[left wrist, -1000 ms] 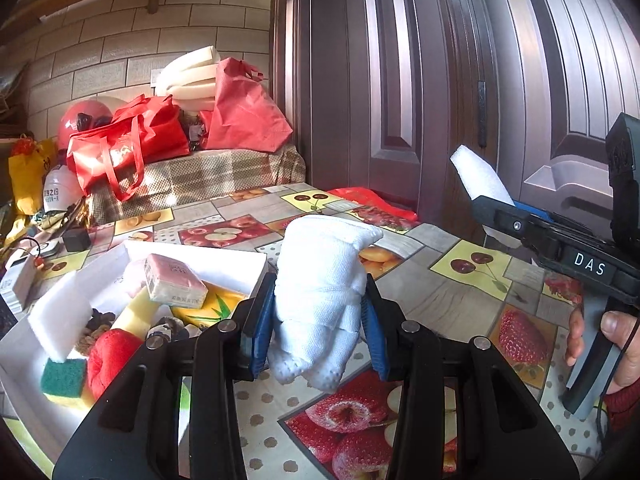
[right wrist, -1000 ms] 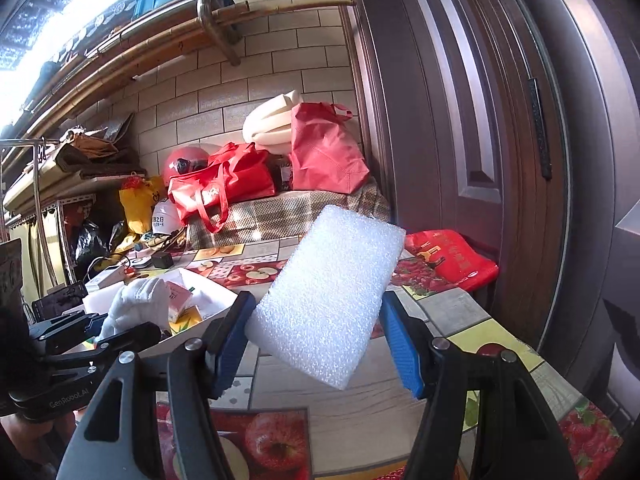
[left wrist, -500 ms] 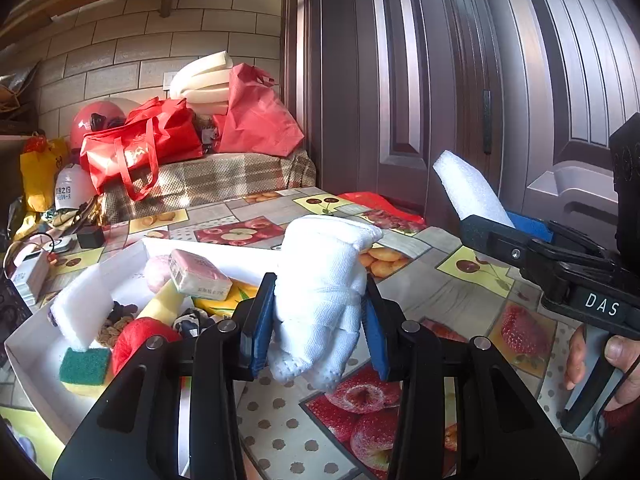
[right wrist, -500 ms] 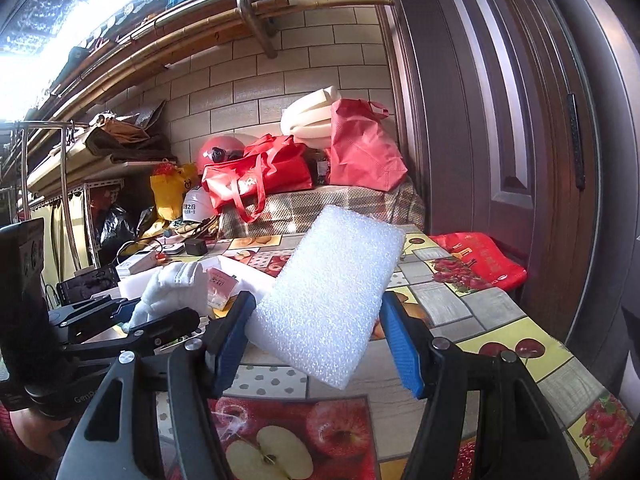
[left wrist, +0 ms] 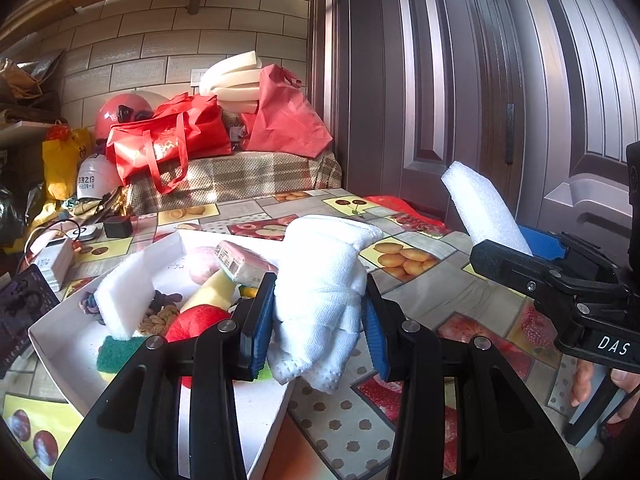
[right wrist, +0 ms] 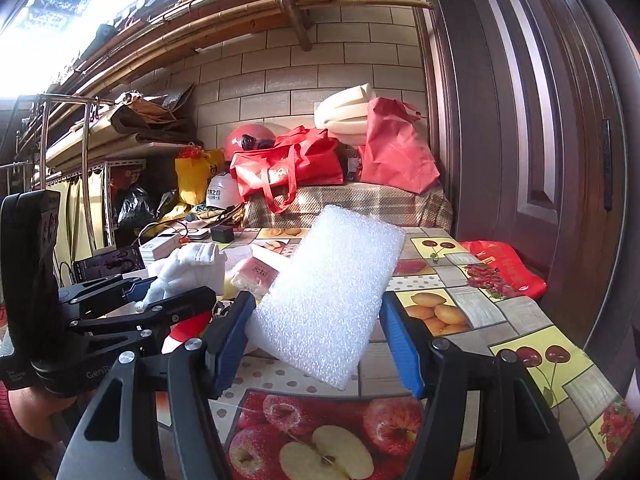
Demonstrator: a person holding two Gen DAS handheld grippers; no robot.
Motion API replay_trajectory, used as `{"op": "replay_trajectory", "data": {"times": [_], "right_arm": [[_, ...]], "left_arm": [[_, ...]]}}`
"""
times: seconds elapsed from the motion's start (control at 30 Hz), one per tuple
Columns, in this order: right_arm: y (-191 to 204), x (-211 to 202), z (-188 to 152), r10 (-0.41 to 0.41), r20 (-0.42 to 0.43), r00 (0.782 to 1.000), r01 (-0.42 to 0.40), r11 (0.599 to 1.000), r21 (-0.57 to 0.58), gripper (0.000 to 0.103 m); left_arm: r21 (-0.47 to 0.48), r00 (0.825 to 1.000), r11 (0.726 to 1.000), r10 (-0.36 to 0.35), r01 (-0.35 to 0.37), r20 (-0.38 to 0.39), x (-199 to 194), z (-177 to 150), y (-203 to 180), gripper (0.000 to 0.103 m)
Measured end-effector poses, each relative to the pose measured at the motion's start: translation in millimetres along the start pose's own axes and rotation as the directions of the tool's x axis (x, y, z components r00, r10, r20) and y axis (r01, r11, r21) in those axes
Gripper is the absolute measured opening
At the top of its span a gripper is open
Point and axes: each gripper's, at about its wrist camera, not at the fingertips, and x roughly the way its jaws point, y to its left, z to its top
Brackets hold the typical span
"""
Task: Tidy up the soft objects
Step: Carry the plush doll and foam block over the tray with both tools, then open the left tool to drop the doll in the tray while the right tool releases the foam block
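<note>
Fruit-print tabletop (left wrist: 420,304): left gripper (left wrist: 316,320) pinches white towel (left wrist: 324,300) (probably above tray (left wrist: 56,328)); right gripper (right wrist: 320,332) pinches foam block (right wrist: 332,300).

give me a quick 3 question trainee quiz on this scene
1. True or false: the left gripper is shut on the rolled white towel.
2. What does the right gripper hold? A) red plush ball B) white foam block C) green scouring sponge
3. Fill in: the green scouring sponge lies in the white cardboard ____.

Key:
1. True; the towel sits squeezed between its blue fingers.
2. B, the white foam block, clear of the fruit-patterned tablecloth.
3. box
</note>
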Motion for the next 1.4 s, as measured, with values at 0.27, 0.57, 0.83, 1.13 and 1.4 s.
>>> {"op": "replay_trajectory", "data": {"times": [0.27,0.57,0.83,1.13,1.4], "right_arm": [[12.3,5.0,0.4,0.017,-0.015,1.0,-0.017,1.0,-0.015,0.064],[33.5,21.5,1.6,0.059,-0.052,0.997,-0.061,0.997,-0.053,0.064],[44.9,43.4,0.0,0.087,-0.087,0.992,-0.093,0.994,-0.064,0.064],[60.5,61.7,-0.8,0.12,-0.119,0.986,-0.131,0.987,-0.09,0.064],[71.3,87.5,4.4,0.135,-0.12,0.983,-0.147,0.984,-0.097,0.064]], "left_arm": [[-0.021,0.999,0.999,0.044,-0.044,0.004,-5.4,-2.5,23.8,0.04],[-0.054,0.994,0.992,0.111,-0.11,0.004,-9.1,-5.2,57.5,0.04],[-0.108,0.983,0.977,0.183,-0.182,-0.005,-8.5,-6.2,93.3,0.04],[-0.135,0.975,0.966,0.221,-0.222,-0.017,-5.5,-6.2,115.2,0.04],[-0.186,0.967,0.949,0.251,-0.253,-0.035,0.2,-5.5,135.0,0.04]]}}
